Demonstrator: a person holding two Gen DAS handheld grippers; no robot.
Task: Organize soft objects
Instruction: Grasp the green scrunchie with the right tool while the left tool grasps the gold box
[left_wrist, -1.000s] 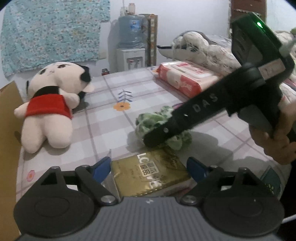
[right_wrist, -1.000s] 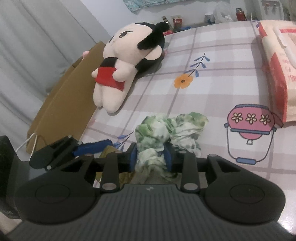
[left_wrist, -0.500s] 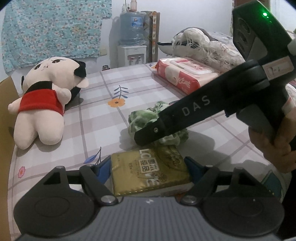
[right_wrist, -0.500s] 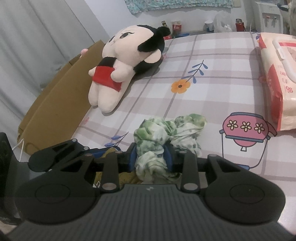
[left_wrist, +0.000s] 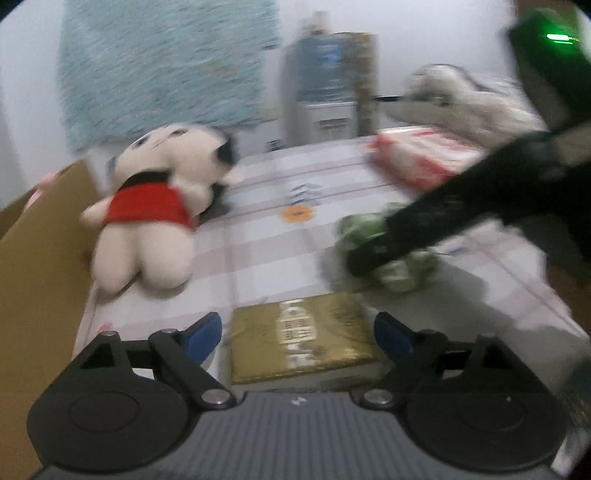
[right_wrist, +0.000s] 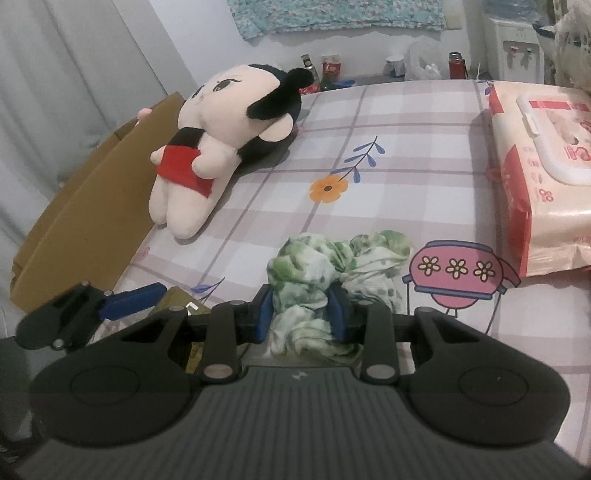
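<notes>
L gripper (left_wrist: 298, 332): lower centre of L wrist view, angled down; jaws wide apart, had just been opening; gold pack (left_wrist: 301, 338) lay between the blue pads, no contact w/ either.
L gripper, seen from R cam: lower left of frame, one blue finger (right_wrist: 131, 297) pointing right.
R gripper (right_wrist: 300, 314): lower centre of R wrist view, angled down; jaws narrow, blue pads pressed on green-white cloth (right_wrist: 332, 273), pinched btwn them.
R gripper, seen from L cam: dark, blurred, from upper right toward centre, tip at the cloth.
</notes>
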